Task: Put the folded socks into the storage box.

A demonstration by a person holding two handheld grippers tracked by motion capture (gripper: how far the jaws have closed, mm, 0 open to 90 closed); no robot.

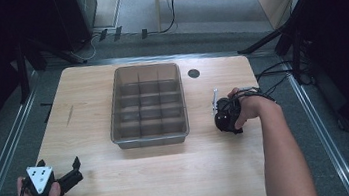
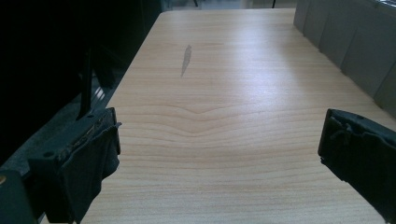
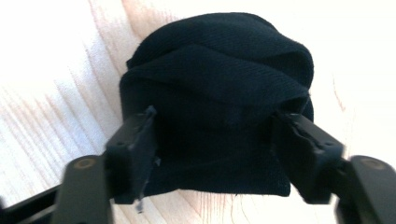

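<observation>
High view overlooks the table (image 1: 172, 179); both gripper views skim its wood closely.

No text, label, brand, number or sign can be read on anything in these three views.

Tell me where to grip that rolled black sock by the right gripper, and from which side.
Grip the rolled black sock across its thick middle, coming down from above, one jaw on each flank. The roll is a soft, squat bundle lying on the table, so its sides likely give the firmest hold. The right gripper already straddles it that way; whether the jaws press it, I cannot tell.
</observation>
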